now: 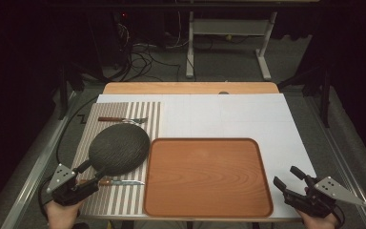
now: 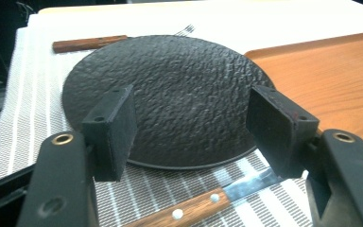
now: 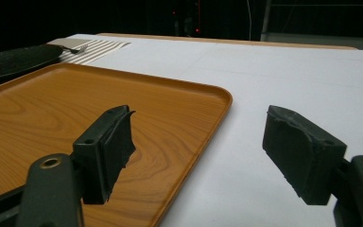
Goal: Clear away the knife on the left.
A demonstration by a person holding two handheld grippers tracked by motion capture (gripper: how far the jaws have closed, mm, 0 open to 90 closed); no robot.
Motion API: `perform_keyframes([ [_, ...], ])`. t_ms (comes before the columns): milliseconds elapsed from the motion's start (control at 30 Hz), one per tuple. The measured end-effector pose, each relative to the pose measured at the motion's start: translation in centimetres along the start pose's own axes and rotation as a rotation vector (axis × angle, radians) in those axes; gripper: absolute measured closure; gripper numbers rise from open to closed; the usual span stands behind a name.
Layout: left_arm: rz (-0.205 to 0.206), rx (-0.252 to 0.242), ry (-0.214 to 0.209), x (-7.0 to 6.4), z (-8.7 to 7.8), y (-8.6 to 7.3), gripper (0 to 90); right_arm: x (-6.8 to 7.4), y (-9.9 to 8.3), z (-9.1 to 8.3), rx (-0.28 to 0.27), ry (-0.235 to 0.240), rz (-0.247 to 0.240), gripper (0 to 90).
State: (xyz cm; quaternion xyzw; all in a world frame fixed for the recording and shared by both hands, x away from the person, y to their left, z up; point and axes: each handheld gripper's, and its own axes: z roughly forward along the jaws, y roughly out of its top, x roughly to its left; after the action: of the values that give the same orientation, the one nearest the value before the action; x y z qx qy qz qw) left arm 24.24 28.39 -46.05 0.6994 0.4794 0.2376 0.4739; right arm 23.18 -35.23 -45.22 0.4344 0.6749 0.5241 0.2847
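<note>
The left hand-held gripper [image 1: 88, 174] sits at about 8 o'clock on the surface [image 1: 228, 114], held by a hand [image 1: 62, 214] coming in from the bottom edge. Its 2 jaws are spread wide and pinch nothing. In the left gripper view the left hand-held gripper [image 2: 191, 125] points at the plate [image 2: 170, 99], with the plate's near rim lying between the 2 jaws; whether the pads touch the rim cannot be told.

The plate [image 1: 119, 148] is dark, round and rough-textured. It lies flat on a striped mat [image 1: 124, 200] at about 9 o'clock on the surface. A knife [image 1: 119, 182] with a wooden handle lies on the mat at 6 o'clock of the plate, just beside its rim and under the left jaws. A fork [image 1: 121, 119] with a wooden handle lies on the mat at 12 o'clock of the plate.

A wooden tray [image 1: 205, 176] lies at 3 o'clock of the plate, its left rim just beside the plate.

The right hand-held gripper [image 1: 288, 181] sits at about 4 o'clock on the surface, at 3 o'clock of the tray. In the right gripper view the right hand-held gripper [image 3: 196, 151] has its 2 jaws spread and pinches nothing; its left jaw hangs over the tray [image 3: 52, 109] and its right jaw over the white surface [image 3: 274, 75].
</note>
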Motion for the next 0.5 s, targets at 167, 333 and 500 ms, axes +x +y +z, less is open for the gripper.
perform_keyframes([
  [167,-0.002,-0.011,0.021,0.4,-0.4,0.1,31.9,0.1,0.1,0.0,-0.002,0.007,-0.005,25.4],
  [333,-0.001,-0.013,0.028,0.8,-0.8,0.2,31.9,0.1,0.0,0.0,0.0,0.009,-0.006,24.8],
  [500,-0.013,-0.007,0.044,1.7,-1.5,0.1,31.9,0.1,0.0,0.1,0.001,0.019,-0.014,24.1],
])
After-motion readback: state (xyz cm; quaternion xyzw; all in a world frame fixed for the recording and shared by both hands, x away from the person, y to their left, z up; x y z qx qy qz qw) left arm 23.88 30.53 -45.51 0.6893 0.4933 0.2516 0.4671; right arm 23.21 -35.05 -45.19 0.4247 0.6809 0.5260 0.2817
